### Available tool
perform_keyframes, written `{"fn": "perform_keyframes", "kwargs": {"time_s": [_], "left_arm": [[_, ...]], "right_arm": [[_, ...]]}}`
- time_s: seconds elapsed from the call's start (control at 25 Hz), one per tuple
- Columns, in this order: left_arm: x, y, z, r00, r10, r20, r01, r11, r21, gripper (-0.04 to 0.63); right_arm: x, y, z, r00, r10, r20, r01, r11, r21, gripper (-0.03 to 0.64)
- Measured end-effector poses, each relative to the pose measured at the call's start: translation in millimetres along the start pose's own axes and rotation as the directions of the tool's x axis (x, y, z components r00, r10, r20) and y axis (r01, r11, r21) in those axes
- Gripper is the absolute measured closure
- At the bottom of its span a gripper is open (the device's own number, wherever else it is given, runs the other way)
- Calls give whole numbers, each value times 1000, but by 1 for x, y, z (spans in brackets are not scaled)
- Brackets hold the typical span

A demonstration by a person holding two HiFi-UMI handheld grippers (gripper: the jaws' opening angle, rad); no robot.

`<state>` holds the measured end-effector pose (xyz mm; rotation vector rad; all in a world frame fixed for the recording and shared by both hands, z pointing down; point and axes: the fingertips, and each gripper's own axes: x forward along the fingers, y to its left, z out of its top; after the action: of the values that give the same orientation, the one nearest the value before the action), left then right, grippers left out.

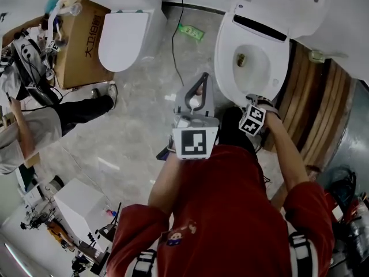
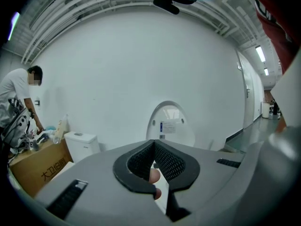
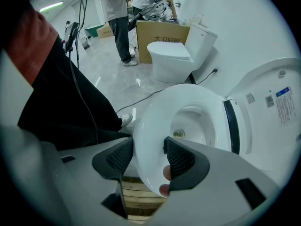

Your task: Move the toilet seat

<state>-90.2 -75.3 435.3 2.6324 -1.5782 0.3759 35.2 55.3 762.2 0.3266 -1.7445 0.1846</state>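
On the grey floor (image 1: 144, 97), a toilet (image 1: 259, 68) is mounted on a wooden pallet (image 1: 311, 103). The left gripper (image 2: 154, 145) is held closed, empty, evidently unneeded. The right gripper (image 3: 148, 149) is spread astride the lowered toilet seat (image 3: 150, 117) at its front rim, unclamped.

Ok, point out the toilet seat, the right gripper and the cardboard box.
toilet seat (image 3: 153, 120), right gripper view, near rim.
right gripper (image 3: 148, 150), right gripper view, between its jaws.
cardboard box (image 1: 81, 51), head view, printed side.
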Motion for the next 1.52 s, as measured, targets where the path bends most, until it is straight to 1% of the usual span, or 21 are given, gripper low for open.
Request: {"fn": "perform_keyframes", "kwargs": {"time_s": [0.36,0.44,0.52,0.64,0.76,0.88,1.16,1.32,1.52], "left_arm": [[17,-23,-40,995,-70,-76,72,997,19,584],[19,-28,-49,992,-80,-96,80,997,-2,584],[21,-31,-57,990,-84,-112,82,996,-20,584],[20,-34,-67,987,-87,-137,86,996,-13,584],[20,-36,-77,982,-88,-165,88,996,-7,584],[21,-38,-85,978,-90,-190,93,996,8,584],[17,-46,-100,967,-84,-240,91,996,16,584],[11,-47,-104,958,-81,-274,85,996,2,584],[12,-56,-105,955,-90,-283,95,995,3,584]], "right_arm": [[28,9,-4,1000,3,-24,-3,1000,-16,403],[36,11,-5,999,10,-31,-10,1000,-15,402],[46,14,-7,999,28,-39,-28,1000,5,403],[59,19,-11,997,61,-46,-59,998,38,405],[74,21,-14,996,75,-52,-72,996,43,405],[86,22,-16,995,84,-58,-82,996,43,405],[111,26,-24,993,96,-72,-93,995,40,405],[127,27,-24,991,104,-83,-101,994,42,407],[144,25,-27,989,101,-112,-95,994,54,410]]}}
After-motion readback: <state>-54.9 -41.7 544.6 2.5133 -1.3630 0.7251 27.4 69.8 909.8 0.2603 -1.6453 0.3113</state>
